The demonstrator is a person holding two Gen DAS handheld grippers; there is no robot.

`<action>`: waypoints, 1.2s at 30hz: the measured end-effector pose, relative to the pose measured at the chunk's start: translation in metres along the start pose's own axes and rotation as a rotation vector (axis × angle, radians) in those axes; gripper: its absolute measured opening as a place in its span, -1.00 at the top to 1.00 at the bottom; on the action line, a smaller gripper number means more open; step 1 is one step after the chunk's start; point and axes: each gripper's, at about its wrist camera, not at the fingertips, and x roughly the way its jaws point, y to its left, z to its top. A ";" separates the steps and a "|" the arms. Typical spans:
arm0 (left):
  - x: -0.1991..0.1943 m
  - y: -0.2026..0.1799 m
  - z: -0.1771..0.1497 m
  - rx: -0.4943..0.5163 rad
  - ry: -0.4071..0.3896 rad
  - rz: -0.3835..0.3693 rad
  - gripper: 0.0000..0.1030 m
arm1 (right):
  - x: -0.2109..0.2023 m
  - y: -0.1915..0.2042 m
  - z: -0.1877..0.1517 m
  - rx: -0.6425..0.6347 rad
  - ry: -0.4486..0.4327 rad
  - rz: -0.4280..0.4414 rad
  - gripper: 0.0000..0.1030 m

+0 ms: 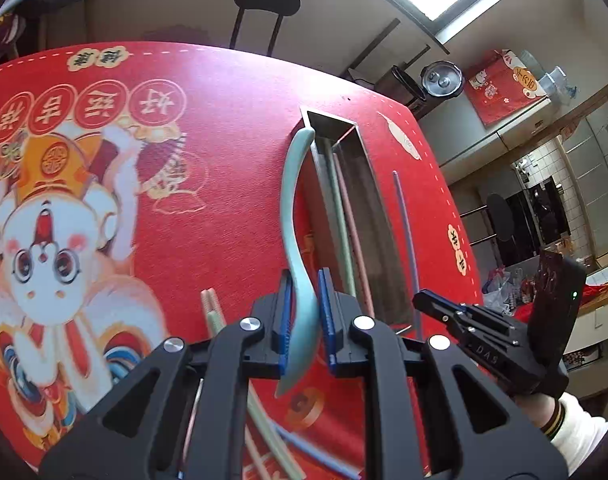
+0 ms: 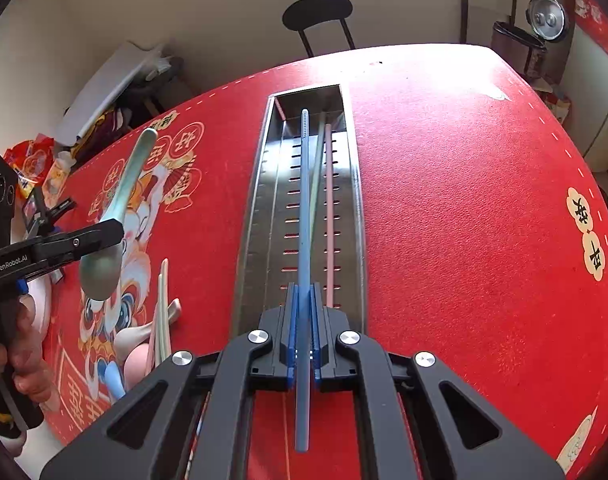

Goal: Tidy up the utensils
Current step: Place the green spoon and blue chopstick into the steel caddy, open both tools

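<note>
on the left tongs (image 2: 103, 236), labelled "genrobot.ai", a green spoon (image 2: 115, 216) is gripped; right tongs (image 2: 302, 320) grip a blue chopstick (image 2: 304, 208).

"GenRobot.AI" stands in pale letters on the black side of the left tool (image 2: 103, 236), seen from the right wrist camera. "DAS" is embossed on the black body of the right tool (image 1: 428, 300) in the left wrist view. The red mat (image 1: 231, 200) on the tabletop bears Chinese characters in round red medallions and cream cloud shapes, all upside down to the cameras; one medallion reads 好, the rest I cannot make out
</note>
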 end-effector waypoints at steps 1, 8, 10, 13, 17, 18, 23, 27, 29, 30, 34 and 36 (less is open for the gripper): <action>0.011 -0.005 0.007 -0.010 0.009 -0.014 0.67 | 0.003 -0.003 0.004 0.010 0.004 -0.003 0.88; 0.071 -0.035 0.047 -0.060 0.063 -0.030 0.67 | 0.025 -0.007 0.032 0.026 0.018 -0.024 0.88; 0.083 -0.039 0.056 -0.073 0.068 -0.028 0.67 | 0.033 -0.008 0.038 0.030 0.029 -0.032 0.88; 0.096 -0.043 0.067 -0.078 0.069 -0.009 0.67 | 0.040 -0.010 0.044 0.032 0.041 -0.045 0.88; 0.110 -0.044 0.075 -0.095 0.078 0.009 0.67 | 0.046 -0.010 0.048 0.025 0.051 -0.056 0.88; 0.114 -0.045 0.076 -0.097 0.080 0.012 0.67 | 0.048 -0.011 0.049 0.025 0.054 -0.056 0.88; 0.125 -0.049 0.082 -0.101 0.087 0.027 0.67 | 0.053 -0.011 0.051 0.029 0.061 -0.061 0.88; 0.130 -0.051 0.081 -0.098 0.088 0.037 0.67 | 0.056 -0.011 0.053 0.034 0.064 -0.062 0.88; 0.131 -0.052 0.081 -0.098 0.087 0.041 0.71 | 0.057 -0.010 0.053 0.029 0.068 -0.063 0.88; 0.130 -0.051 0.082 -0.097 0.086 0.043 0.71 | 0.057 -0.010 0.053 0.025 0.069 -0.064 0.88; 0.127 -0.053 0.083 -0.075 0.086 0.058 0.68 | 0.053 -0.010 0.054 0.032 0.065 -0.062 0.87; 0.119 -0.052 0.083 -0.068 0.072 0.056 0.64 | 0.048 -0.009 0.054 0.027 0.053 -0.067 0.86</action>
